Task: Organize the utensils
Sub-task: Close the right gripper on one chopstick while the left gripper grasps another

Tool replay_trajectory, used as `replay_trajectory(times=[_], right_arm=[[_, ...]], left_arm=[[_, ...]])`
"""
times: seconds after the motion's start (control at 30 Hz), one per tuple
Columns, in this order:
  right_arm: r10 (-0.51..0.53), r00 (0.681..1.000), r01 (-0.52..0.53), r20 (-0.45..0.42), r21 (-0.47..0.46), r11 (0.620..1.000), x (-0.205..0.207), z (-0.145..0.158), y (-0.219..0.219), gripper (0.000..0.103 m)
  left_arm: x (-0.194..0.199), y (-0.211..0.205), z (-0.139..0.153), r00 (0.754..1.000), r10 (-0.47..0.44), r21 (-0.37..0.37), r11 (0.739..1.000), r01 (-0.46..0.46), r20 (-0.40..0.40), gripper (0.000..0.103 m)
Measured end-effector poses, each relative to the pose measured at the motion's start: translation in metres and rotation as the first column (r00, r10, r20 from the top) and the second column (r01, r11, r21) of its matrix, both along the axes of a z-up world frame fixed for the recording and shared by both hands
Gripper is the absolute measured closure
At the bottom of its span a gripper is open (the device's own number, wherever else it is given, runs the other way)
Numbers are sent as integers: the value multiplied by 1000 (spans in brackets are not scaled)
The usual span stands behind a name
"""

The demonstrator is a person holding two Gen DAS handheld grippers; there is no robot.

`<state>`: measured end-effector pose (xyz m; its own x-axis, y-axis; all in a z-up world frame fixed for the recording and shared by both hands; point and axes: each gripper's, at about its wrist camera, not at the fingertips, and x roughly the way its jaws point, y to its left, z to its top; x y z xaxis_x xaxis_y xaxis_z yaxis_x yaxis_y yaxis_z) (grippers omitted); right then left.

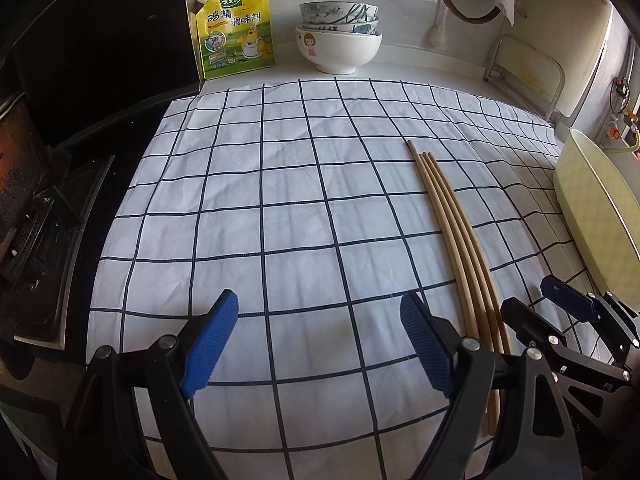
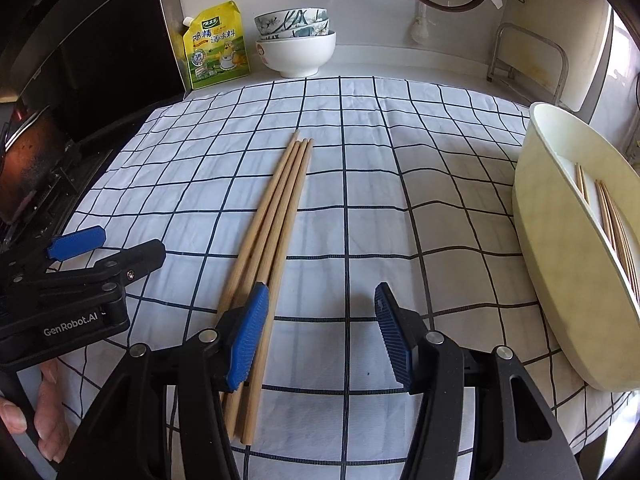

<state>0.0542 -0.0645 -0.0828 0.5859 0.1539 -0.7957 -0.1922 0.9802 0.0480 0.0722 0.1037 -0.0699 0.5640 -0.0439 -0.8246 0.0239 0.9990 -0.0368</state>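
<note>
The left tool point(image 1: 320, 344) is hovering over the checked cloth point(image 1: 280, 184) near the front edge of the surface, its blue pads spread wide with nothing between them. The right tool point(image 2: 318, 336) is also standing wide, holding nothing; its left pad is sitting just over the thick ends of the loose chopsticks point(image 2: 276, 208).

The loose chopsticks, 4 tips visible in the right wrist view, are lying side by side on the cloth, running from the front edge toward the middle of the surface, tips pointing at the back wall. In the left wrist view the same bundle point(image 1: 452, 224) is lying to the right of the left tool.

Containers:
- The cream tray point(image 2: 560, 300) is sitting at the right edge of the surface, partly on the cloth. It is holding several chopsticks point(image 2: 616, 232) lengthwise, split by an inner divider; the exact count cannot be told.
- 3 stacked bowls point(image 2: 296, 46) are standing at the back edge; their contents are hidden.
- A yellow seasoning pouch point(image 2: 216, 48) is leaning upright just left of the bowls, at the back left corner.
</note>
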Motion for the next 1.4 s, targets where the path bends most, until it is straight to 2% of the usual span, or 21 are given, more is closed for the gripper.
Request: replay_trajectory(times=[0.53, 0.57, 0.6, 0.7, 0.77, 1.33, 1.4], right_arm=[[17, 1000, -16, 4, -38, 999, 4, -5, 7, 52], [14, 1000, -14, 7, -41, 999, 3, -5, 7, 59], [13, 1000, -12, 9, -44, 999, 3, -4, 6, 71], [12, 1000, -12, 12, -50, 999, 3, -4, 5, 89], [10, 1000, -10, 13, -50, 999, 3, -4, 3, 96], [-80, 997, 80, 9, -18, 997, -13, -3, -37, 96], [-83, 997, 83, 4, -14, 996, -13, -4, -39, 96]], left_arm=[[1, 0, 0, 1000, 5, 3, 1000, -5, -1, 21], [1, -2, 0, 1000, 2, 3, 1000, -2, -3, 21], [1, -3, -1, 1000, -2, 2, 1000, 2, -4, 21], [-1, -9, -1, 1000, -15, 2, 1000, 15, -6, 21], [-1, -12, -2, 1000, -22, 0, 1000, 22, -9, 21], [5, -45, -8, 995, -93, -2, 996, 93, -24, 21], [7, -48, -8, 995, -97, 1, 995, 97, -23, 19]])
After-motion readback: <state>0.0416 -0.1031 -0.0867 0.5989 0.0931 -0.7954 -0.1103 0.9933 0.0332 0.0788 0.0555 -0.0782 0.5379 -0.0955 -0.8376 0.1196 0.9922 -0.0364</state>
